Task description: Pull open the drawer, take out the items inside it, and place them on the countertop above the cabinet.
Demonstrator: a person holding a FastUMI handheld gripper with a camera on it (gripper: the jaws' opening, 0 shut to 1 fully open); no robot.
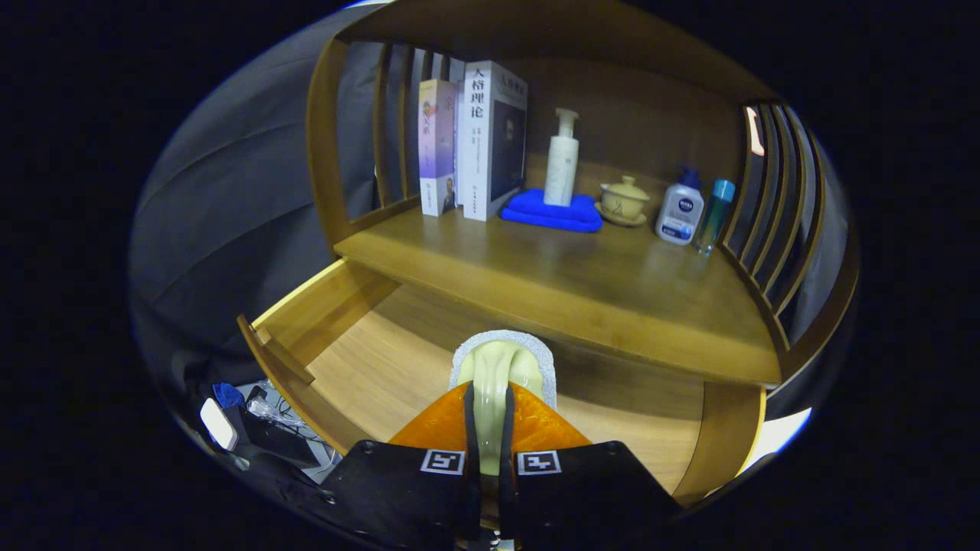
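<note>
The wooden drawer [367,360] stands pulled open below the countertop [566,283] of the cabinet. My gripper [490,417] is shut on a pale yellow-green sponge with a grey scouring edge [505,363], held upright over the drawer's bare floor. Both fingers [436,428] press its sides. The sponge's top reaches the front lip of the countertop. I cannot see anything else lying inside the drawer.
On the countertop stand two books [471,145], a white pump bottle [561,161] on a folded blue cloth [553,210], a lidded cup [624,200], a white lotion bottle [680,210] and a teal bottle [714,214]. Slatted side rails [773,222] flank the shelf.
</note>
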